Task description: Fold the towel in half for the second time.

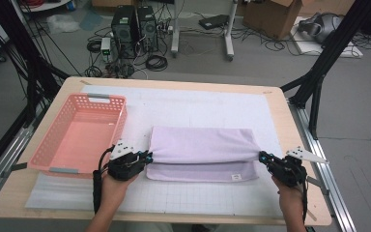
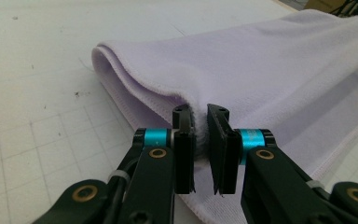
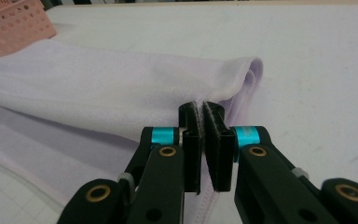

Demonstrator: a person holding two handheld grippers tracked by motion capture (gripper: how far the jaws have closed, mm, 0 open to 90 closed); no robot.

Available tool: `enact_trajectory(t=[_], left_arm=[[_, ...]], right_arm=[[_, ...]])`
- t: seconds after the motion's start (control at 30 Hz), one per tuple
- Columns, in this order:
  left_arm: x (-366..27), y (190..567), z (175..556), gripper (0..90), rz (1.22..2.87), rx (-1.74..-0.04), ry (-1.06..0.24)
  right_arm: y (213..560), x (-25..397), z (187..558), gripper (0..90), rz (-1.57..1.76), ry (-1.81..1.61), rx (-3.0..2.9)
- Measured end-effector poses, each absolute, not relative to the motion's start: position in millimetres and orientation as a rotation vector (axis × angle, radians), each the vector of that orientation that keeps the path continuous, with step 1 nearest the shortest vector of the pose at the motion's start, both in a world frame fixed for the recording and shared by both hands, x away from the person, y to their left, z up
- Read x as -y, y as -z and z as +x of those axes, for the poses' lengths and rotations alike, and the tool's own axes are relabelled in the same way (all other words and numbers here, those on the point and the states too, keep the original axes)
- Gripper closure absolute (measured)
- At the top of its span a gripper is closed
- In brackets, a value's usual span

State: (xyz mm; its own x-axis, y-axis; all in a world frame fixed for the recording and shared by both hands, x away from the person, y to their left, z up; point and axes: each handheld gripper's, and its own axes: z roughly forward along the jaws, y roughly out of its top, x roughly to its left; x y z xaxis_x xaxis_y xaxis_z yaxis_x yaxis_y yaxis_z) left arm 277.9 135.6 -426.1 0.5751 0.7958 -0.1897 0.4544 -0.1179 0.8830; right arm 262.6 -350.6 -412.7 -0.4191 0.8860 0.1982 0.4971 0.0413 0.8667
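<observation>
On the counter (image 1: pixel 280 104), our left gripper (image 1: pixel 146 157) and right gripper (image 1: pixel 263 157) have jaws clamped on the folded lilac terry towel's (image 1: pixel 200 145) corners.

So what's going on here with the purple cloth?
A person is folding a lilac towel on a table, using a hand-held gripper in each hand. The left gripper pinches the towel's edge at one end and the right gripper pinches it at the other. The upper layer lies folded over most of the lower one, leaving a strip uncovered. A pink basket sits to the left, with nothing in it.
</observation>
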Motion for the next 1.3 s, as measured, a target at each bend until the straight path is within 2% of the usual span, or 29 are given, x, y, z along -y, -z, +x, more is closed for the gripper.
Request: enact_trajectory(t=[0.4, 0.9, 0.97, 1.03, 1.1, 1.17, 1.3], left_arm=[[-139, 434, 265, 83.7, 1.754, -1.046, -0.304], [-143, 444, 240, 84.2, 1.798, -1.059, -0.262], [-144, 445, 240, 79.6, 1.813, -1.070, -0.255], [-145, 443, 240, 63.7, 1.806, -1.092, -0.296], [-147, 439, 242, 58.1, 1.778, -1.091, -0.331], [-149, 437, 246, 56.5, 1.764, -1.080, -0.351], [-147, 439, 255, 57.3, 1.747, -1.070, -0.353]], right_arm=[[425, 356, 259, 85.1, 1.407, -1.213, -2.077], [423, 356, 234, 84.8, 1.406, -1.226, -2.148], [425, 355, 231, 79.2, 1.427, -1.172, -2.169], [422, 354, 226, 64.5, 1.430, -1.109, -2.136], [416, 358, 224, 61.5, 1.427, -1.133, -2.077], [412, 359, 224, 61.4, 1.399, -1.153, -2.015], [416, 351, 234, 74.4, 1.332, -1.171, -2.044]])
